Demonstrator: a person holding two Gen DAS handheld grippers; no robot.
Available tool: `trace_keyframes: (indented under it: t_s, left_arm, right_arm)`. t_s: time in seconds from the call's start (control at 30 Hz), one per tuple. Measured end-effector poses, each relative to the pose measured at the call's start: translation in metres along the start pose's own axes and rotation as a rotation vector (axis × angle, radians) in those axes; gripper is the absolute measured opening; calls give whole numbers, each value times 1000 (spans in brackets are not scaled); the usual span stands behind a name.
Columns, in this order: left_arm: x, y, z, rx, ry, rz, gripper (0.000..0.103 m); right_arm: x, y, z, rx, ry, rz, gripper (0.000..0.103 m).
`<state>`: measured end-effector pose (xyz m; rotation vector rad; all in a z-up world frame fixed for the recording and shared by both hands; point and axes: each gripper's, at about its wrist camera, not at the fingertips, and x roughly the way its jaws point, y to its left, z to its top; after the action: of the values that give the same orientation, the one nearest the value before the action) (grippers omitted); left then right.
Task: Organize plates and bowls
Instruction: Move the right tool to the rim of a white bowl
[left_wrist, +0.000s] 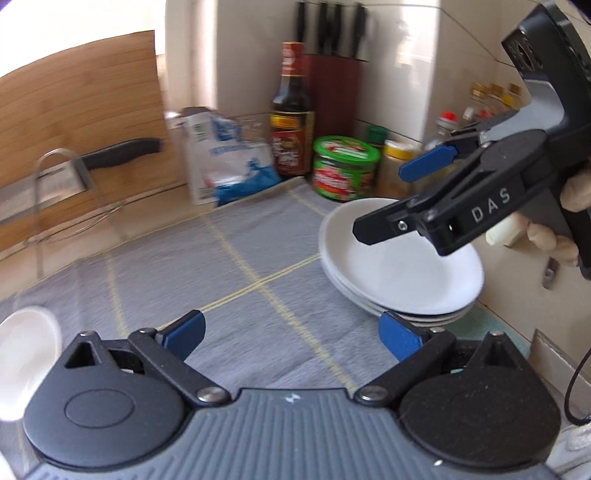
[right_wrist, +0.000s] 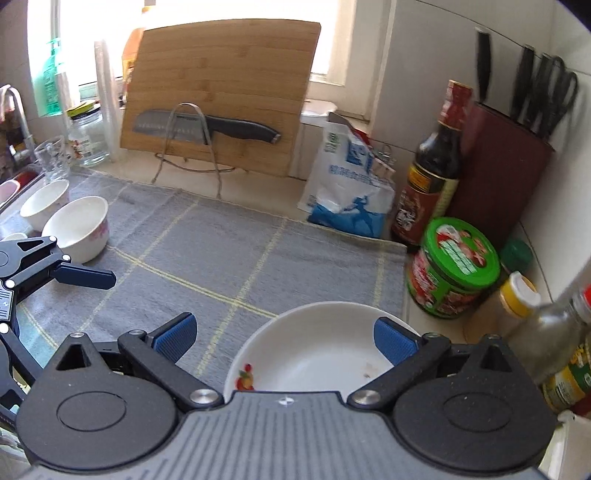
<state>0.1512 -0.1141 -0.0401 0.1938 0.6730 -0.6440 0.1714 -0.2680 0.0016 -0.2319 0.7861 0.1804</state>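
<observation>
A stack of white plates (left_wrist: 399, 266) rests on the right part of the grey checked cloth (left_wrist: 229, 258). My right gripper (left_wrist: 382, 201) hovers just above the stack, held by a gloved hand, jaws apart. In the right wrist view the top plate (right_wrist: 314, 354), with a small red mark on its rim, lies below my open right gripper (right_wrist: 286, 341); its pads do not press on it. My left gripper (left_wrist: 291, 336) stands open over bare cloth, left of the stack. Two white bowls (right_wrist: 79, 229) (right_wrist: 44, 203) sit at the cloth's left end, and one bowl (left_wrist: 26, 362) shows at the left edge.
Behind the cloth a bamboo cutting board (right_wrist: 221, 92) leans, with a knife (right_wrist: 207, 127) on a wire rack. A salt bag (right_wrist: 347, 188), a sauce bottle (right_wrist: 432, 177), a green-lidded tub (right_wrist: 454, 266), a knife block (right_wrist: 506, 177) and spice jars (right_wrist: 517, 299) crowd the right corner. Glass jars (right_wrist: 86, 136) stand at far left.
</observation>
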Motion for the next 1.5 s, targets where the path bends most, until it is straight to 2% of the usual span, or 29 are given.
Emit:
trace_keyframes:
  t_s: [0.2, 0.33, 0.4, 0.63, 0.73, 0.97, 1.03, 1.33, 1.43, 1.5]
  left_arm:
    - [-43, 39, -20, -150, -16, 184, 100]
    - [-78, 64, -35, -225, -16, 318, 100]
    - [-95, 78, -45, -250, -22, 367, 100]
    - [-141, 123, -84, -262, 0, 464, 100]
    - [-149, 138, -101, -266, 25, 470, 100]
    - [-146, 161, -135, -256, 78, 412, 99]
    - [-143, 166, -138, -253, 76, 389, 99]
    - [-140, 174, -137, -225, 39, 326, 97]
    - [-139, 174, -136, -212, 29, 317, 95]
    - [-138, 174, -135, -196, 29, 318, 92]
  right_arm:
    - [18, 48, 30, -187, -48, 140, 103]
    - [26, 87, 45, -268, -74, 286, 103]
    - [31, 108, 50, -291, -85, 358, 103]
    - [44, 192, 63, -339, -84, 458, 103]
    - [54, 223, 68, -346, -64, 495, 103]
    - [72, 276, 71, -382, -6, 564, 103]
    - [78, 285, 72, -386, 15, 561, 103]
    - [99, 297, 72, -356, 91, 582, 102]
    - [106, 298, 71, -352, 114, 594, 99]
    - [111, 299, 71, -344, 131, 601, 94]
